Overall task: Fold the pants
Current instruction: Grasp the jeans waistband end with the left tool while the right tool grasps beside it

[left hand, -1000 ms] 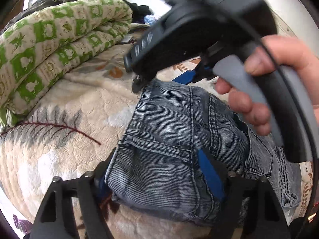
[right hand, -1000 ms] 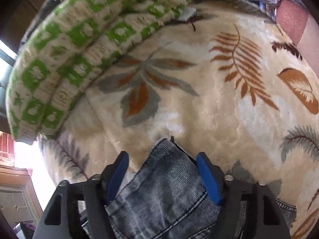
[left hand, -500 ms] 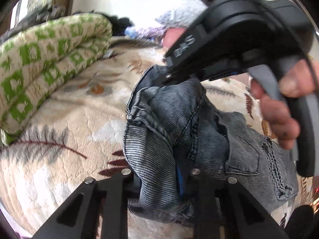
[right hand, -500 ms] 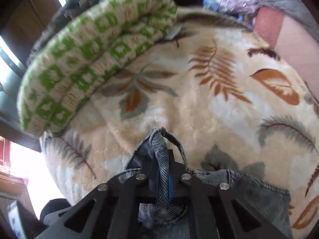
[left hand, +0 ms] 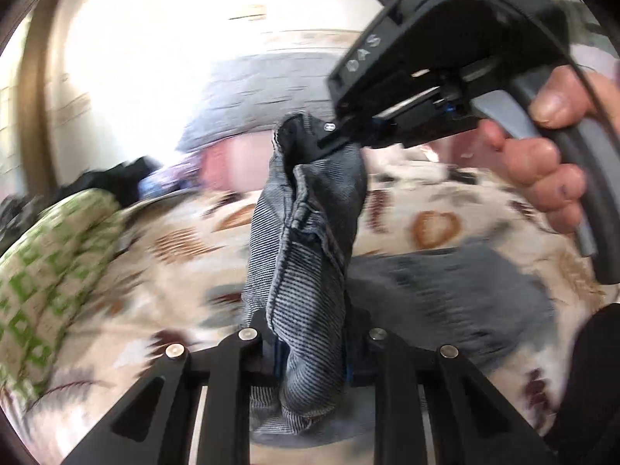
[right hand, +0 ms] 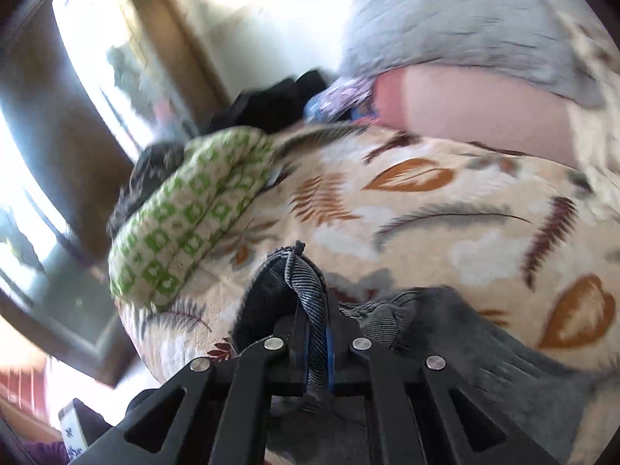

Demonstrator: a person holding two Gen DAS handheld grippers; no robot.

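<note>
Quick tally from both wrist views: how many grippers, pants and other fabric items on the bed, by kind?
Grippers: 2, left gripper and right gripper
Pants: 1, grey denim pants
Blankets: 2, green-patterned blanket, leaf-print blanket
Pillows: 1, grey pillow
Total: 6

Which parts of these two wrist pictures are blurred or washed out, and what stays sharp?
Left wrist view: the leaf-patterned cream blanket is smeared by motion, the wall at upper left is blown out white, and the grey-blue denim pants clamped in the left gripper stay sharp. Right wrist view: the window at left glares, the bedding is softly blurred, and the right gripper is crisp.
</note>
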